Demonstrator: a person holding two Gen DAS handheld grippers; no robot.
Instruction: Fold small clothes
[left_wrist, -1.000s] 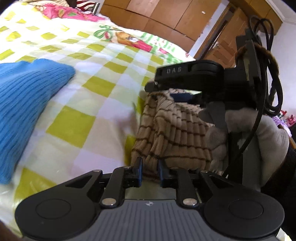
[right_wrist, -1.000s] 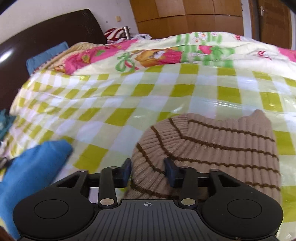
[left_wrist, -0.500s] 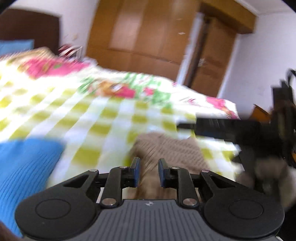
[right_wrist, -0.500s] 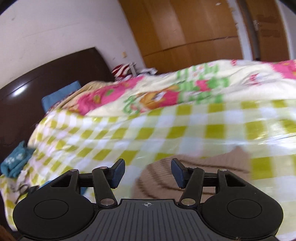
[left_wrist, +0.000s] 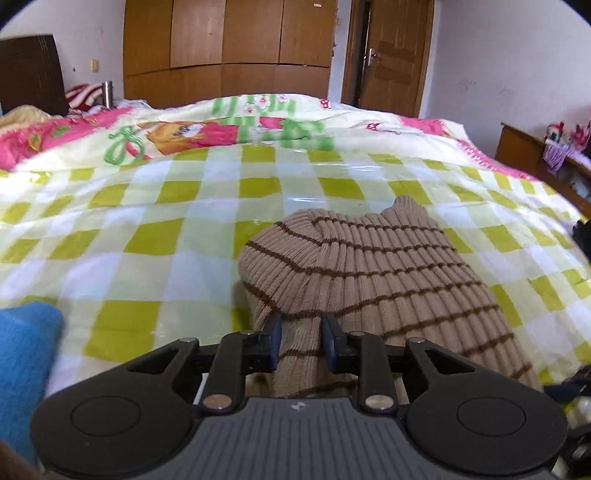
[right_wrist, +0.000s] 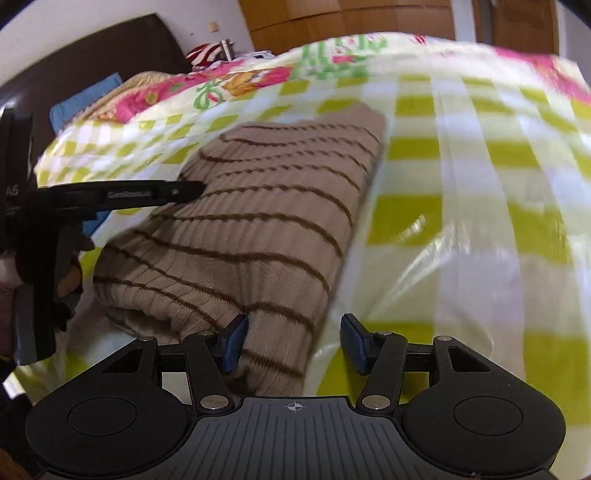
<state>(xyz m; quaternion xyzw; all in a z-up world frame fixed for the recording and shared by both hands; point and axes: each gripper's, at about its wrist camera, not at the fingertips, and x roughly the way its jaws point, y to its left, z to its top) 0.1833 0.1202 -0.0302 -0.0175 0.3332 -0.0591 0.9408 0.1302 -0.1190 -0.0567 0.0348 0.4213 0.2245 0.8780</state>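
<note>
Black fingers of the left gripper (left_wrist: 301, 341) have just been opening, with a fold of the tan brown-striped sweater (left_wrist: 369, 266) between the blue pads; whether they press it is unclear. The right gripper (right_wrist: 293, 341) stands wide apart, the sweater's near corner between its fingers, untouched. The folded sweater lies on a green-and-white checked bedcover (left_wrist: 155, 236). A blue knit (left_wrist: 22, 354) lies left. Beyond stands a wooden wardrobe (left_wrist: 229, 48).

Striped sweater (left_wrist: 373, 258) on checked bed (left_wrist: 155, 236)
</note>
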